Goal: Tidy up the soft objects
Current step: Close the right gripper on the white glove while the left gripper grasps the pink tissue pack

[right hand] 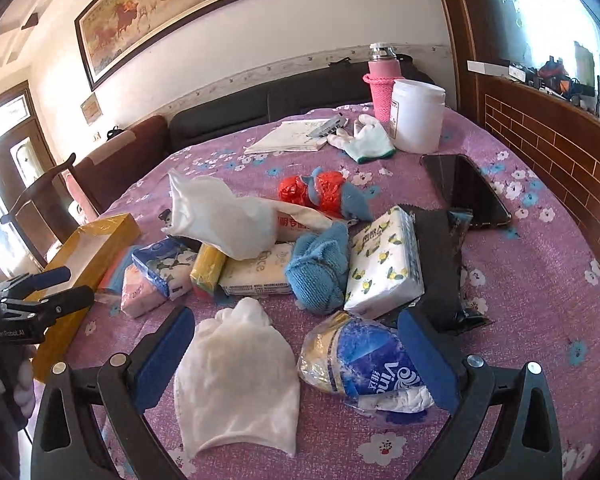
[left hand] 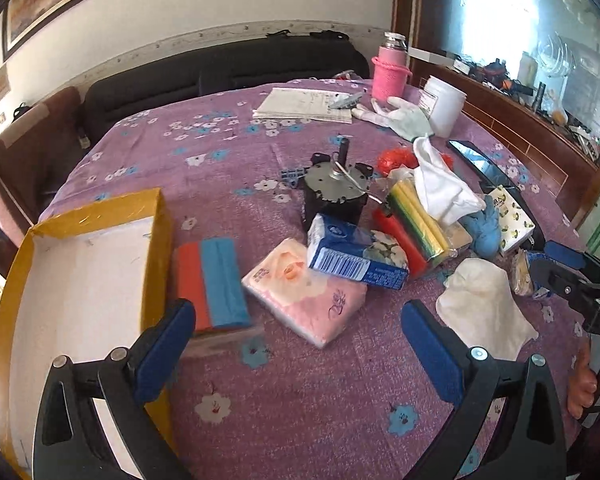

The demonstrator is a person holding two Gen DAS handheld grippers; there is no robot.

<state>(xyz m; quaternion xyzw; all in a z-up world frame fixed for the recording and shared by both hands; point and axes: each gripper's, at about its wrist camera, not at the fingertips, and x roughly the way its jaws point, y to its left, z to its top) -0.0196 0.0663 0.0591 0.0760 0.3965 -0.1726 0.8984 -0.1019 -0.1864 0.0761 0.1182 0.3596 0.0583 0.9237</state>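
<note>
Soft objects lie piled on a purple flowered tablecloth [left hand: 300, 412]. An open yellow box [left hand: 80, 264] sits at the left. Beside it lie a red and blue sponge [left hand: 214, 284], a pink tissue pack [left hand: 304, 292] and a blue tissue pack [left hand: 356, 256]. My left gripper [left hand: 298, 344] is open and empty, just short of the pink pack. My right gripper [right hand: 296, 352] is open, with a white cloth [right hand: 236, 376] and a blue wrapped tissue roll [right hand: 364, 360] lying between its fingers. A blue knitted cloth [right hand: 320, 272] and a lemon-print tissue pack [right hand: 384, 264] lie beyond.
A dark metal motor [left hand: 336, 188], a phone [right hand: 468, 188], a white jar [right hand: 416, 116], a pink bottle [right hand: 382, 84], white gloves [right hand: 368, 136] and papers [right hand: 296, 136] sit further back. A dark sofa [left hand: 220, 72] and a chair [left hand: 28, 160] stand past the table.
</note>
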